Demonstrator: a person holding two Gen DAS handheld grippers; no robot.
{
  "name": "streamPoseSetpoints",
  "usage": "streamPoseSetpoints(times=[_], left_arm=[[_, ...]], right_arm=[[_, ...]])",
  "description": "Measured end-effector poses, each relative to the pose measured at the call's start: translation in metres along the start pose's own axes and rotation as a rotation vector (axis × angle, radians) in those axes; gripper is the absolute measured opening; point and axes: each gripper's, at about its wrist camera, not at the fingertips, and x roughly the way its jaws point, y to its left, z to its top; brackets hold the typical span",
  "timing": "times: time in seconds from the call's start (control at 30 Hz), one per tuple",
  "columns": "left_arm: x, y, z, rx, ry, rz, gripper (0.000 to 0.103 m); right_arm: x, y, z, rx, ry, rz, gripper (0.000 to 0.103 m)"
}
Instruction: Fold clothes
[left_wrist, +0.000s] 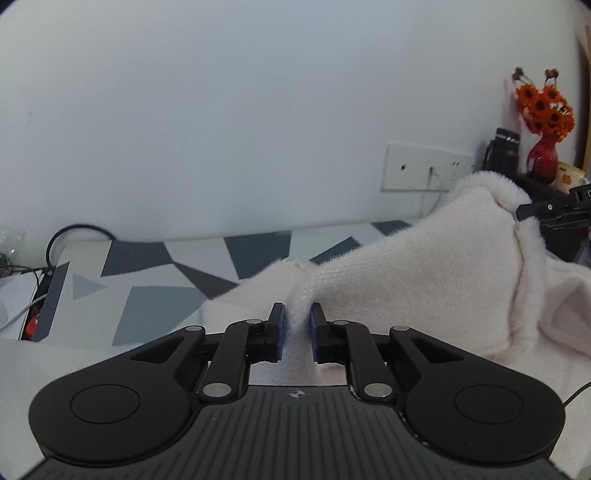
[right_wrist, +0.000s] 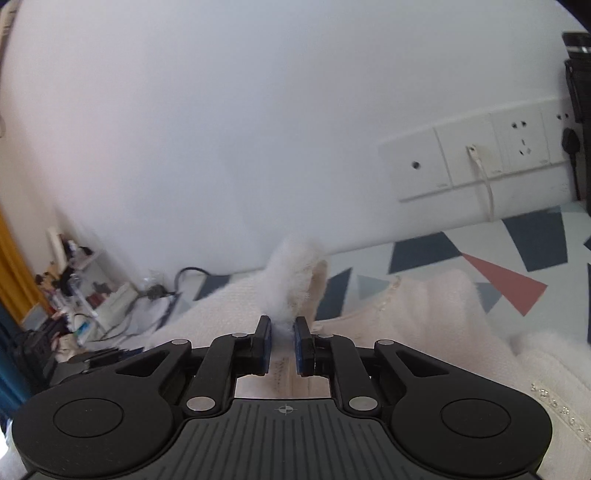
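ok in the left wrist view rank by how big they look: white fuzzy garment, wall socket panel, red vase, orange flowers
1. white fuzzy garment, though it sits nearest the camera
2. wall socket panel
3. orange flowers
4. red vase, close to the flowers

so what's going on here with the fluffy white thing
A person is working two handheld grippers on a fluffy cream garment spread over a table with a geometric-patterned cover. The left gripper is pinched on a bunched fold of the fabric, and the right gripper is pinched on another fuzzy edge of it. The cloth stretches up between the two grips, raised off the table rather than lying flat. No fold is laid down yet.
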Motion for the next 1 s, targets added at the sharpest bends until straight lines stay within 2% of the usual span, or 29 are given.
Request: streamPoseSetpoints(times=[0.03, 0.07, 0.1, 0.17, 0.27, 0.4, 0.5, 0.53, 0.6, 0.63, 0.7, 0.8, 0.93, 1.0], left_arm=[[0.010, -0.001, -0.003, 0.007, 0.026, 0.034, 0.062], [0.016, -0.002, -0.007, 0.015, 0.045, 0.066, 0.079], [0.014, -0.001, -0.010, 0.012, 0.044, 0.065, 0.094], [0.010, 0.001, -0.017, 0.005, 0.043, 0.060, 0.094], [-0.011, 0.003, -0.026, 0.022, 0.045, 0.052, 0.094], [-0.031, -0.009, -0.042, 0.129, 0.064, 0.083, 0.095], [-0.038, -0.021, -0.054, 0.199, 0.079, 0.115, 0.095], [-0.038, -0.023, -0.056, 0.206, 0.079, 0.126, 0.095], [-0.039, -0.020, -0.057, 0.183, 0.075, 0.146, 0.095], [-0.039, -0.019, -0.058, 0.172, 0.074, 0.155, 0.095], [-0.038, -0.017, -0.059, 0.158, 0.084, 0.163, 0.095], [-0.037, -0.012, -0.062, 0.150, 0.099, 0.182, 0.095], [-0.042, -0.005, -0.067, 0.165, 0.081, 0.273, 0.096], [-0.046, -0.001, -0.070, 0.164, 0.074, 0.280, 0.097]], right_arm=[[0.014, -0.005, 0.002, 0.021, 0.010, -0.051, 0.018], [0.022, -0.008, 0.001, 0.022, 0.020, -0.097, 0.024], [0.030, -0.012, -0.001, 0.022, 0.030, -0.142, 0.025], [0.038, -0.017, -0.008, 0.019, 0.051, -0.204, 0.037], [0.025, -0.020, -0.026, 0.027, 0.070, -0.132, 0.046], [0.008, -0.009, -0.052, 0.018, 0.116, -0.027, 0.052], [0.018, 0.007, -0.072, -0.055, 0.164, -0.040, 0.053], [0.023, 0.013, -0.077, -0.085, 0.178, -0.053, 0.052], [0.031, 0.018, -0.082, -0.108, 0.189, -0.074, 0.038], [0.035, 0.020, -0.084, -0.111, 0.195, -0.083, 0.026], [0.032, 0.019, -0.081, -0.081, 0.165, -0.115, 0.015], [0.014, 0.012, -0.070, -0.023, 0.070, -0.143, 0.012], [-0.044, 0.007, -0.052, 0.013, -0.095, -0.145, 0.012], [-0.060, 0.000, -0.053, 0.032, -0.065, -0.139, 0.012]])
